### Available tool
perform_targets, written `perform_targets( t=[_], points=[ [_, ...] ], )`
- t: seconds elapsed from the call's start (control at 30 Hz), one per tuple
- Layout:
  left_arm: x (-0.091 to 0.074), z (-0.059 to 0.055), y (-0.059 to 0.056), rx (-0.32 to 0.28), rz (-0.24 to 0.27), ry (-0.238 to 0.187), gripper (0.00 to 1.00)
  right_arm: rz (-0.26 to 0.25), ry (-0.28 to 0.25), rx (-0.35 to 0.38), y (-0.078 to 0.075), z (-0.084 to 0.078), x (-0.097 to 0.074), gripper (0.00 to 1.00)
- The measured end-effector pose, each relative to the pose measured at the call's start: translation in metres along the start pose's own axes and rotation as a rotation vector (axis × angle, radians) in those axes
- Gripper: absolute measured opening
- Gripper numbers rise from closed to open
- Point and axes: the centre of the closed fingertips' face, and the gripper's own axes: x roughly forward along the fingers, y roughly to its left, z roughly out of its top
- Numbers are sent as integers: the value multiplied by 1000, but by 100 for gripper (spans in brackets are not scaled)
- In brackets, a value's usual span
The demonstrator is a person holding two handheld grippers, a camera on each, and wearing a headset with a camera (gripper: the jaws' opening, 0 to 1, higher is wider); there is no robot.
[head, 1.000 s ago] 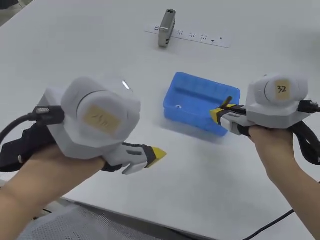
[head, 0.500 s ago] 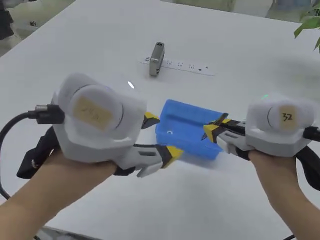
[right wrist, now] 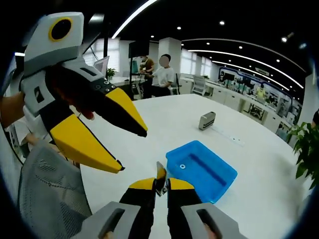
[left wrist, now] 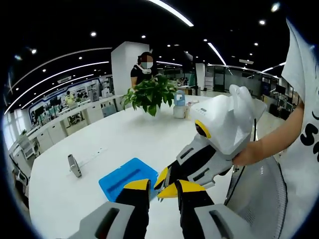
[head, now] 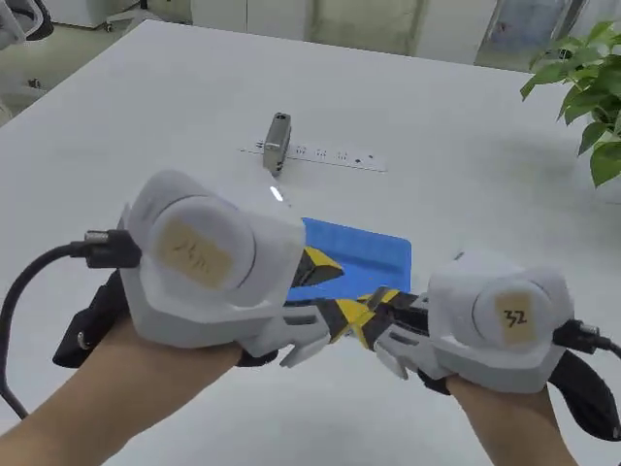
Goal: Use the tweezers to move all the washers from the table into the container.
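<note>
Right hand-held gripper [right wrist: 159, 185] clamps tweezers [right wrist: 160, 172], container [right wrist: 212, 174] beyond; left hand-held gripper [left wrist: 158, 188] released.

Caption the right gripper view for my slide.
Right gripper shut on tweezers, open left gripper alongside, blue container with one washer ahead.

**Open-plan office with a white worktop under strip lights**

A broad white worktop [head: 146, 97] carries a white power strip [head: 330, 155] with a grey adapter [head: 278, 141] plugged into one end. A leafy potted plant [head: 582, 97] stands toward its far side. Long light strips [left wrist: 172, 12] and small spot lamps cross a dark ceiling. A white column [left wrist: 127, 59] rises behind the plant, with rows of desks [left wrist: 70, 117] to one side. People [right wrist: 162, 72] stand farther off. A grey mesh chair back [right wrist: 50, 189] sits by the worktop's near edge.
</note>
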Motion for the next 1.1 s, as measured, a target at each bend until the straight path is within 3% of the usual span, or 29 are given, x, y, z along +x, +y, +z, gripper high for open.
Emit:
perform_targets(
  t=[0.13, 0.23, 0.5, 0.63, 0.87, 0.93, 1.0, 1.1],
  points=[
    [3, -12, -14, 39, -43, 33, 13, 30, 22, -2, 19, -12, 2, 5],
    [5, -23, -20, 66, -49, 59, 12, 38, 56, -62, 27, -21, 2, 5],
    [16, -42, -31, 146, -111, 107, 0, 41, 110, -170, 31, -36, 3, 5],
    [20, -47, -35, 178, -141, 122, 0, 40, 139, -208, 30, -45, 3, 5],
    [30, -61, -35, 208, -166, 148, 0, 27, 207, -300, 25, -65, 2, 5],
    [32, -71, -33, 214, -176, 168, 0, 16, 226, -325, 22, -72, 3, 5],
    [33, -84, -31, 245, -188, 215, 0, 16, 236, -346, 20, -77, 5, 6],
    [35, -93, -30, 251, -198, 233, 0, 23, 257, -378, 21, -83, 8, 6]
  ],
)
